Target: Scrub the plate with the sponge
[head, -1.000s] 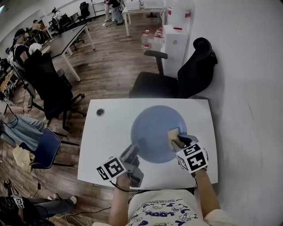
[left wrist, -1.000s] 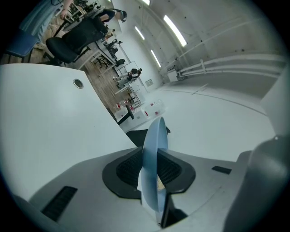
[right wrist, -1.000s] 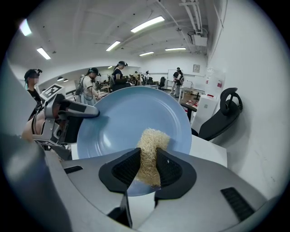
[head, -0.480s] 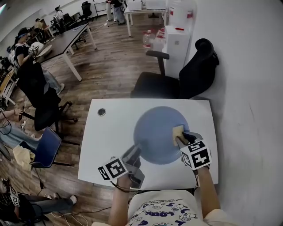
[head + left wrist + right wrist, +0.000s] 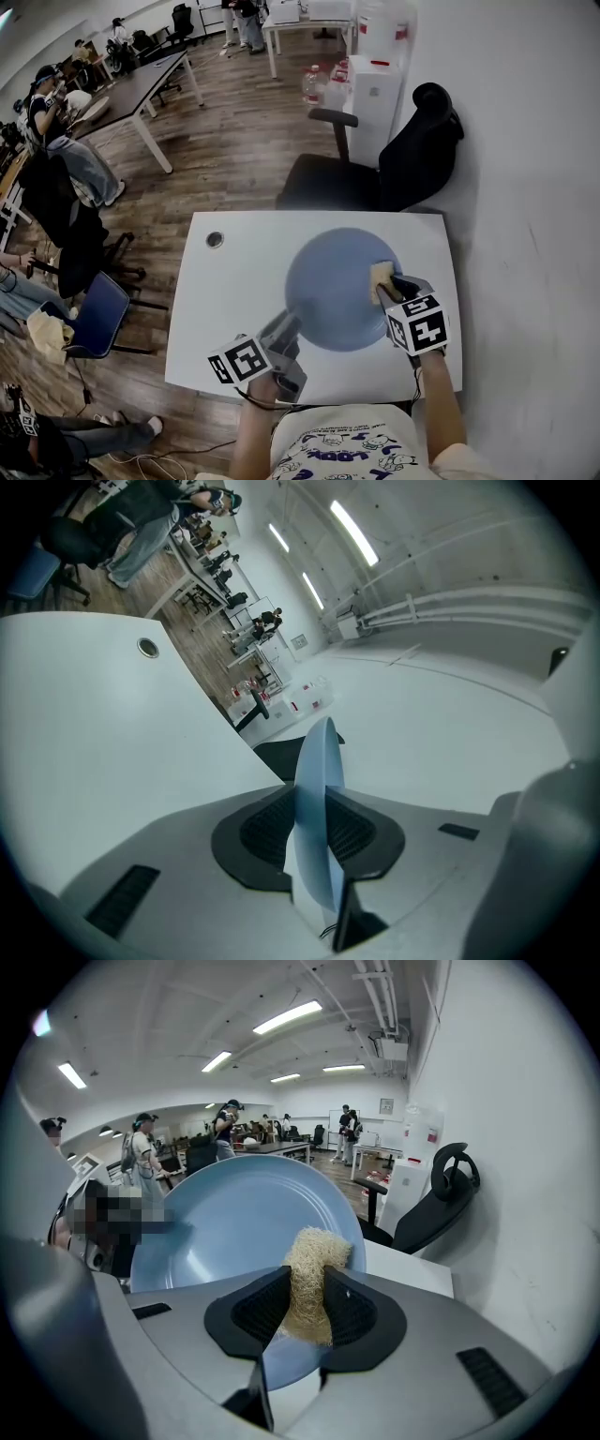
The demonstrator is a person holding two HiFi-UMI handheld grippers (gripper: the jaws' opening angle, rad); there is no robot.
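Since a second ago your right tool (image 5: 387, 288) has carried the sponge (image 5: 380, 276) a short way outward across the plate (image 5: 328, 281), toward the desk's right edge and slightly toward its far edge, while your left tool (image 5: 285, 325) has kept its place. That left tool is clenched on the plate's rim on the side facing the desk's near edge; in the left gripper view the blue plate (image 5: 316, 780) stands edge-on between the dark pads (image 5: 267, 829), which press on both faces. The right tool (image 5: 305, 1312) is grasping the sponge (image 5: 311, 1265), its pale fibrous body squeezed between the pads with the free end poking forward onto the plate's (image 5: 225, 1222) face near the right rim. The plate itself sits on the right half of the white desk (image 5: 230, 291), closer to the right edge than the left. You look to be mid-scrub, with much of the plate's face probably yet to be covered. To do this step well, keep the left clamp firm so the plate cannot spin or slide, and press the sponge's exposed end flat rather than letting the hard pads scrape the surface. Work in overlapping strokes back toward the centre and the left side, and ease off before the rim so the sponge does not slip over the edge onto the desk.
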